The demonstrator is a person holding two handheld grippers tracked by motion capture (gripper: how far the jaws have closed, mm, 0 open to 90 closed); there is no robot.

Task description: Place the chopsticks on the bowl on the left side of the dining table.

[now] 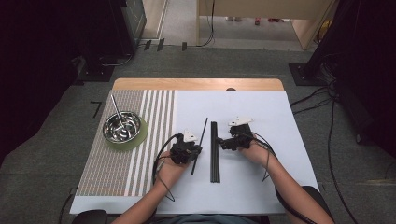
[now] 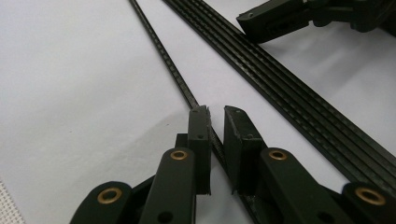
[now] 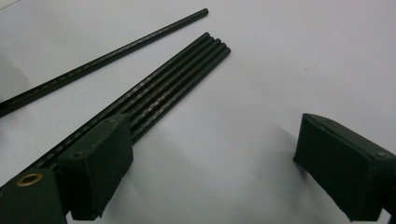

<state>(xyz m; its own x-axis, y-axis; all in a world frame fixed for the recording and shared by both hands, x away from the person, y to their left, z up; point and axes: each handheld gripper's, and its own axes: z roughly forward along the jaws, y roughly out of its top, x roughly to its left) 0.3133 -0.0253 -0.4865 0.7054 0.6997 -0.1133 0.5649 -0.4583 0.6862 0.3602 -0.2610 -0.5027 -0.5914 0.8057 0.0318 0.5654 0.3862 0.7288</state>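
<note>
The single black stick (image 1: 200, 145) I'm working on lies slanted on the white sheet (image 1: 261, 186), just left of the bundle of black sticks (image 1: 214, 151) and apart from it, its far end leaning toward the bundle's top. My left claw (image 2: 215, 122) has it near its lower end: in the left gripper view the two pads sit nearly together with the thin stick running between them, clamped on it, and the stick carries on up and away across the sheet. My left hand (image 1: 173, 164) comes in from the bottom of the high view, forearm angled up toward the middle, the claw pointing forward and down at the tabletop (image 1: 196, 84). My right hand (image 1: 254, 151) rests on the other side of the bundle, turned inward so that the right claw (image 3: 212, 158) points leftward at it; its pads stand wide apart with nothing between them, one pad resting against the right edge of the bundle, the other well off over bare sheet. Further left, on the striped placemat (image 1: 116, 168), a steel bowl (image 1: 122, 127) sits on a green coaster (image 1: 140, 136), with a thin metal rod (image 1: 116, 111) leaning out of it over the far rim.
</note>
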